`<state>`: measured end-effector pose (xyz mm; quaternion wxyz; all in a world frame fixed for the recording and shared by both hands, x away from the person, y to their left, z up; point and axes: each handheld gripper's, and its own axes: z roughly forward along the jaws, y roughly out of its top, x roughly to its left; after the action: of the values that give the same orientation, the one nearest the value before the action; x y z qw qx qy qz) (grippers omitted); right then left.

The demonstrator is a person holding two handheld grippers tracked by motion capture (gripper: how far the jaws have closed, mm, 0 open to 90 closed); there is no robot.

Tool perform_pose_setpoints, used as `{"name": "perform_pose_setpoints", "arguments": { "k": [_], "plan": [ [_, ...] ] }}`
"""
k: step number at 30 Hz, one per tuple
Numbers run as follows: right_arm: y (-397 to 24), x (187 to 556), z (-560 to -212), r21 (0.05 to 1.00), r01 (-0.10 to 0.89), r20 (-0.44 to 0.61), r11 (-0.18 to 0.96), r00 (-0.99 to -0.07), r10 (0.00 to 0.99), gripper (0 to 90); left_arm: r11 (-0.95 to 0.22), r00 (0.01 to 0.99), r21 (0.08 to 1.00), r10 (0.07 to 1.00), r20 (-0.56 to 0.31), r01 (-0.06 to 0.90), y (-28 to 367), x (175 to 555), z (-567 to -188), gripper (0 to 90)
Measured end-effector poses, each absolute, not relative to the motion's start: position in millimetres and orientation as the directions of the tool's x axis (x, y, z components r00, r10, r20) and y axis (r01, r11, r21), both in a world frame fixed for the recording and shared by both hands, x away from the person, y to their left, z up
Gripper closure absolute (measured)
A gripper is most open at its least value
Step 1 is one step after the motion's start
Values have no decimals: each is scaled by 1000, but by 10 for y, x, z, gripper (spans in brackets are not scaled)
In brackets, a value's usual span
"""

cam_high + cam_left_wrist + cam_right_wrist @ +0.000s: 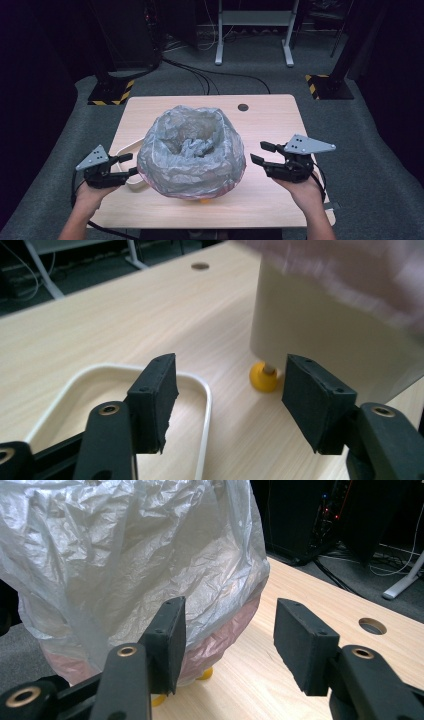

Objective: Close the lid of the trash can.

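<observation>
A round bin stands mid-table with a crinkled grey plastic bag draped over and into it. The bag hangs down past a pink band near the bin's base. In the left gripper view the bin's white wall rests on a small yellow foot. My left gripper is low at the bin's left side, open, with nothing between its jaws. My right gripper is at the bin's right side, open and empty, its jaws aimed at the bag's lower edge without touching it.
A cream rounded ring lies flat on the wooden table under my left gripper, beside the bin. A round cable hole is at the table's far edge. Grey carpet, cables and stand legs lie beyond.
</observation>
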<state>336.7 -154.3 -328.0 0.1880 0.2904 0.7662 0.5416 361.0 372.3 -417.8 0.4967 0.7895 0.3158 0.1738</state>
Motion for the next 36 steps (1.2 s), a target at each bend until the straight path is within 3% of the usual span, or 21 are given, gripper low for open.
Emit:
{"name": "perform_pose_setpoints", "arguments": {
  "k": [13,22,27,36],
  "plan": [
    [-1439,3377,-3245,934,230,1,274,-767,642,463,-323,707,833,698,-110,448,3645,3861,-4709,420],
    [-1474,3348,-3134,947,202,-6,251,-766,643,463,-412,712,771,698,-75,485,3550,4013,-4870,541],
    [-1497,3318,-3117,952,199,4,231,-767,642,462,-461,719,736,694,-50,496,3499,4056,-4949,556],
    [-1517,3267,-3126,955,188,-5,231,-765,644,460,-485,725,713,687,-47,506,3456,4067,-5055,681]
  ]
}}
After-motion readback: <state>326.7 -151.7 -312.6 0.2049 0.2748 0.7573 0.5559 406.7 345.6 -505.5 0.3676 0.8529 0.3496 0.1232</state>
